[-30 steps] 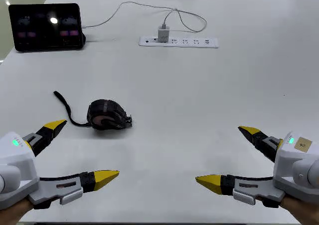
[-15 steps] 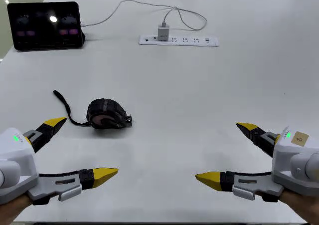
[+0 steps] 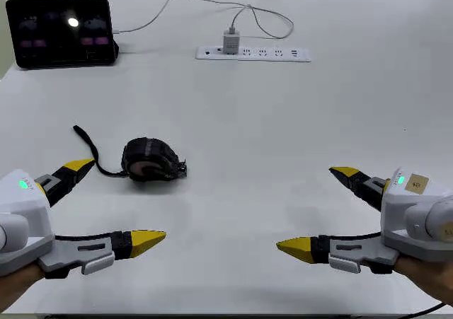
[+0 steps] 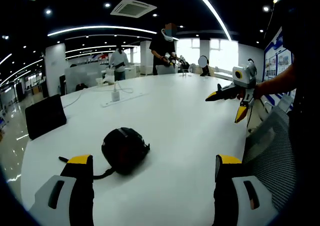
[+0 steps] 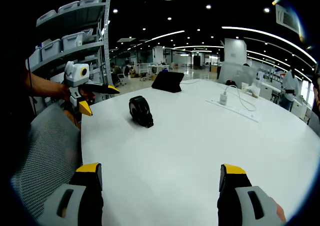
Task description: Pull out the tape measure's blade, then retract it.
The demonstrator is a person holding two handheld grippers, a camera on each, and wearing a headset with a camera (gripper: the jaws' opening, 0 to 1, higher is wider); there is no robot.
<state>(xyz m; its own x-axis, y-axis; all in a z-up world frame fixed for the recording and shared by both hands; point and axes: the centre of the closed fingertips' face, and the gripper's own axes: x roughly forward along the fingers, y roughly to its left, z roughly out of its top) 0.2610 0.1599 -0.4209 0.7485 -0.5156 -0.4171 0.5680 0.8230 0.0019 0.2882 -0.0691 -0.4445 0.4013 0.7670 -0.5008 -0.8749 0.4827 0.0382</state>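
You have a white power strip (image 3: 253,53) lying flat toward the far side of the white table (image 3: 304,128). A white charger (image 3: 231,44) stands plugged into the strip's left end. From the charger a white cable (image 3: 212,2) loops behind the strip and runs away to its left, ending at a dark tablet (image 3: 60,32). The tablet is propped up well left of the strip, with its screen faintly lit. In your right gripper view, storage shelves (image 5: 75,33) with grey bins rise far from the strip, past the table's edge. In your left gripper view, people (image 4: 119,63) stand beyond the strip.
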